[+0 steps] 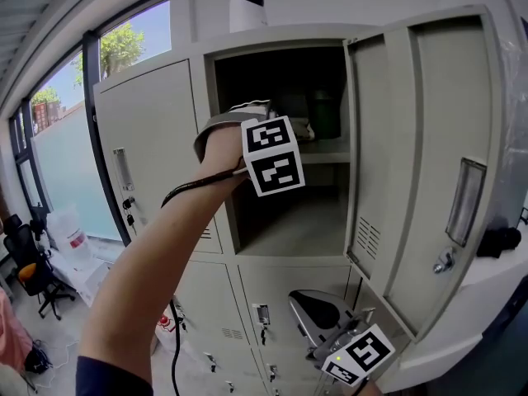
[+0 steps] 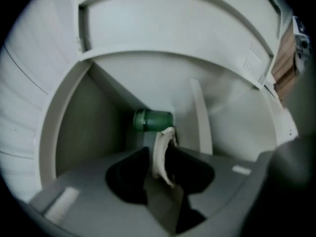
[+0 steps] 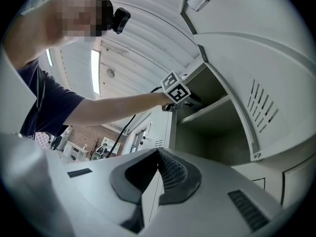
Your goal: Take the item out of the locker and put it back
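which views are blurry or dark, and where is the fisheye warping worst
Left gripper view: soft and dim all over, green object smeared. Head view: sharp, upper compartment deep in shadow, window bright. Right gripper view: fairly sharp, fisheye curves the locker door, corners black.

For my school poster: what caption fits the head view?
Left gripper reaches into the open locker, near a green container; right gripper hangs below.

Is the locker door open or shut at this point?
Open. The door is swung out to the right, and the compartment's shelf and a green container on it are in plain view.
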`<action>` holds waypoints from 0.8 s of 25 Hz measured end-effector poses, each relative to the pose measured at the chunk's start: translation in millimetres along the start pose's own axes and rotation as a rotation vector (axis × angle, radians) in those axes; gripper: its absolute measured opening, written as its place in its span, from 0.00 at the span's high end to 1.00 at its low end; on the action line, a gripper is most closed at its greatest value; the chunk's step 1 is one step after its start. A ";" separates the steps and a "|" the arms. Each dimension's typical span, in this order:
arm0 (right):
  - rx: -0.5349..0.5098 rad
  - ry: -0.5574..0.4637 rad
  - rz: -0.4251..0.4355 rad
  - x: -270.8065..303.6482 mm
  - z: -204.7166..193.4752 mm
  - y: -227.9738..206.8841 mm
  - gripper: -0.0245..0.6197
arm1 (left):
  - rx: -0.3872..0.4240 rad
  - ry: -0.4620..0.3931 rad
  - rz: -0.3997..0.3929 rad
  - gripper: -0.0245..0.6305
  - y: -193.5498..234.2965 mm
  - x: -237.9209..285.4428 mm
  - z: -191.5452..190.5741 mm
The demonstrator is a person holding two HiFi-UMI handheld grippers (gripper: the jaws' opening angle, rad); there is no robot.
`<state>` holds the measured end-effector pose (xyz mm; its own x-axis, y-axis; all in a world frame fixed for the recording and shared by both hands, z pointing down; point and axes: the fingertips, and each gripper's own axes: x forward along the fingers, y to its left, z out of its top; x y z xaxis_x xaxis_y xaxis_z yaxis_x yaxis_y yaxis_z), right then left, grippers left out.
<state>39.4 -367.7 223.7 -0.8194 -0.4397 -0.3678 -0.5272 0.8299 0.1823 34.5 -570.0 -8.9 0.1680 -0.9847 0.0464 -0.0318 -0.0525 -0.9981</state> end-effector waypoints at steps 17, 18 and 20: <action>-0.113 0.057 -0.074 24.1 25.7 32.6 0.95 | -0.185 -0.368 0.161 0.89 -33.9 -174.4 -28.5; -0.119 0.063 -0.078 25.3 26.1 35.1 0.95 | -0.213 -0.387 0.163 0.90 -39.1 -180.3 -33.0; -0.130 0.072 -0.087 28.0 27.5 39.6 0.95 | -0.281 -0.428 0.161 0.92 -48.9 -191.6 -41.6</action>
<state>1.8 -337.7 195.6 -0.7808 -0.5353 -0.3221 -0.6178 0.7384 0.2704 -37.1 -385.7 32.7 0.5245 -0.8310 -0.1853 -0.3427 -0.0067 -0.9394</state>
